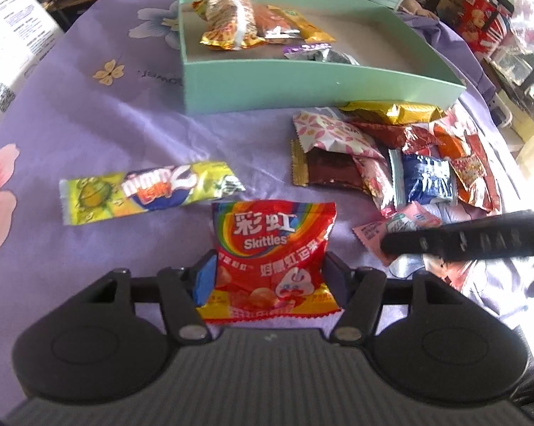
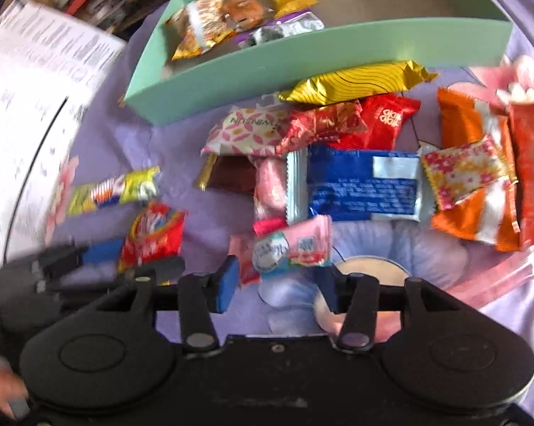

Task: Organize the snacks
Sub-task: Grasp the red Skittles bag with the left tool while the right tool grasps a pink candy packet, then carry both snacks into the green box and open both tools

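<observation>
Your left gripper [image 1: 267,277] is straddling the Skittles bag [image 1: 272,255] at lower centre of the left wrist view — both fingers sit at the bag's sides, though I cannot tell whether the pads are pressing or merely touching. The bag's long axis is running up the frame, in line with the fingers, toward the green box [image 1: 302,85] at upper centre.

Your right gripper [image 2: 279,284] is pitching steeply down with jaws apart and empty; the pink packet [image 2: 295,248] is lying just above the fingertips, its long axis crosswise to them. The remaining snack pile [image 2: 373,163] is lying beyond, below the box wall.

The left hand looks nearer to a lift.
</observation>
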### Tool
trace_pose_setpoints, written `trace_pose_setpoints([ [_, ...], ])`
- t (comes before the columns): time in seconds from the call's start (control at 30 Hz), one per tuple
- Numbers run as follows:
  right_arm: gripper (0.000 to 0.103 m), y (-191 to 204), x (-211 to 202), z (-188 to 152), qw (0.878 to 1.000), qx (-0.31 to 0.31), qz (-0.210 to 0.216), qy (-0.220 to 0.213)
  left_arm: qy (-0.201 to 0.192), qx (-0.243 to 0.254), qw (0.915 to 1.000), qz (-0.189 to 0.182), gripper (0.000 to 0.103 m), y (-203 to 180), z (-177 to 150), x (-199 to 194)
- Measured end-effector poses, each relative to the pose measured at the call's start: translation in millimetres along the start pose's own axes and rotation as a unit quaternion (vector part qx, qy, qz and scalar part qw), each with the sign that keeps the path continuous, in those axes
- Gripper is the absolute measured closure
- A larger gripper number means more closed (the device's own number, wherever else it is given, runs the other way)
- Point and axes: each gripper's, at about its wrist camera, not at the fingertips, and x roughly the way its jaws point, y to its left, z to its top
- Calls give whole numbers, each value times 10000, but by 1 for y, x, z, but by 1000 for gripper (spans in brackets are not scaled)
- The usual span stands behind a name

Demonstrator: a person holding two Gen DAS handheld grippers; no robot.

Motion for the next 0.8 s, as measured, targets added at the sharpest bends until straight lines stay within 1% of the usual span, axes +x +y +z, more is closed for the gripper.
trace_pose_setpoints([
  [0.03,53,5,2,0,9999,-82,-41,-44,2,-33,10000,-7,42,2,0,-1],
  [0.07,63,11,5,1,9996,-227,-114,-87,9,-47,10000,-12,42,3,-1,-1],
  [0.1,81,16,7,0,9991,-379,-148,-82,16,-41,10000,-5,42,3,0,-1],
  [0.13,87,21,9,-1,9987,-499,-91,-21,21,-25,10000,14,42,2,0,0],
  [0.27,89,29,-4,-7,9974,-713,2,-140,-38,12,10000,60,45,-3,0,-3],
  [0.5,89,4,-39,-4,9981,-478,49,-386,-263,74,9996,-69,47,-13,8,-24],
  [0.67,89,3,-64,15,9951,-524,143,-829,-586,44,9982,-138,47,-19,31,-46],
  [0.8,89,8,-78,45,9907,-601,178,-1210,-933,115,9955,76,47,-20,62,-58],
])
